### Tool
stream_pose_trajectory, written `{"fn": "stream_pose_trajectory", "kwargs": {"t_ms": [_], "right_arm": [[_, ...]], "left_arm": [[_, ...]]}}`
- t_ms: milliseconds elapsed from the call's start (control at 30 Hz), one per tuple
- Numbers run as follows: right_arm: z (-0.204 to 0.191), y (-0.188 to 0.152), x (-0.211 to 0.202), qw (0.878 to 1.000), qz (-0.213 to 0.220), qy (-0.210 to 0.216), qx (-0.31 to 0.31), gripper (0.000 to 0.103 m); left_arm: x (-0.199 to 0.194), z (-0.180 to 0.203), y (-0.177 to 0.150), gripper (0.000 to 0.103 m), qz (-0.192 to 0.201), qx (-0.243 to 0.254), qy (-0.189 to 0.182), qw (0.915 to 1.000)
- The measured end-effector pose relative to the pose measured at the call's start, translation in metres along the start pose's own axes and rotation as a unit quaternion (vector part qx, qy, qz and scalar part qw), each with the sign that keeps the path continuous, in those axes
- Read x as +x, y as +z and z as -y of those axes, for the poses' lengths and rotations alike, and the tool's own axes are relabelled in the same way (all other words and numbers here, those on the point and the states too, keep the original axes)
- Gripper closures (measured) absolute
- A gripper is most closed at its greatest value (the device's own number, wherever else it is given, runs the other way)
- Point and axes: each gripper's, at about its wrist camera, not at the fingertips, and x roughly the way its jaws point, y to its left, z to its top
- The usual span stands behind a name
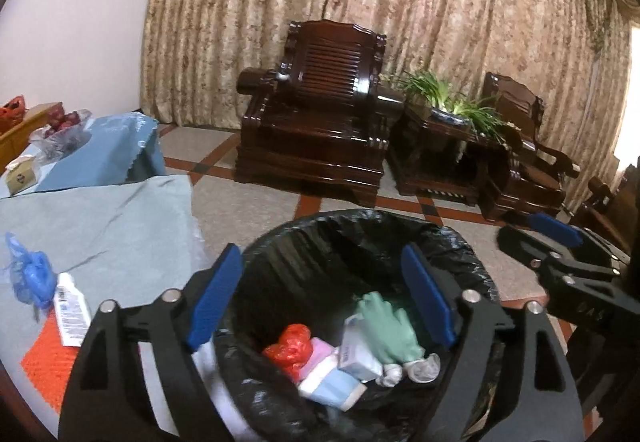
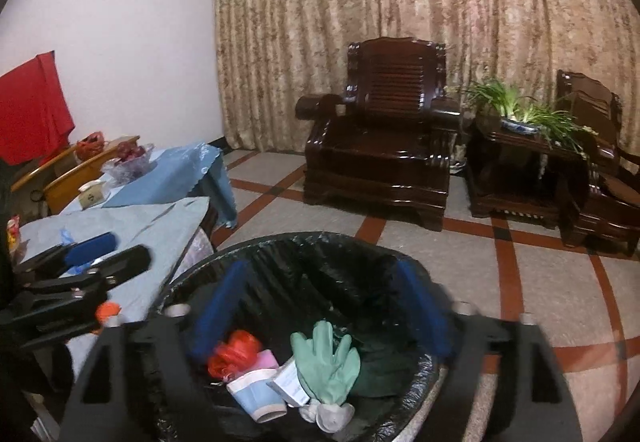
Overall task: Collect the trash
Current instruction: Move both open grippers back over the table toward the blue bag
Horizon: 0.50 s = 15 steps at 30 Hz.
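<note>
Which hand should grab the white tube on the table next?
Probably the left. The white tube lies on the table just beside the left gripper, whose fingers are open and empty over the bin. The right gripper is farther from it.
</note>
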Motion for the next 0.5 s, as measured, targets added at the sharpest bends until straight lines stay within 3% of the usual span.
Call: {"fn": "stream_pose_trajectory", "kwargs": {"t_ms": [100, 500], "right_arm": [[-0.003, 0.000, -0.002, 1.000, -0.003, 0.004, 0.002, 0.006], [-0.066, -0.011, -0.009, 0.997, -0.019, 0.067, -0.028, 0.006]], "left_arm": [[-0.016, -0.013, -0.001, 0.012, 0.008, -0.001, 0.019, 0.9998], [-0.099, -0.079, -0.019, 0.009, 0.028, -0.035, 0.110, 0.9929]]}}
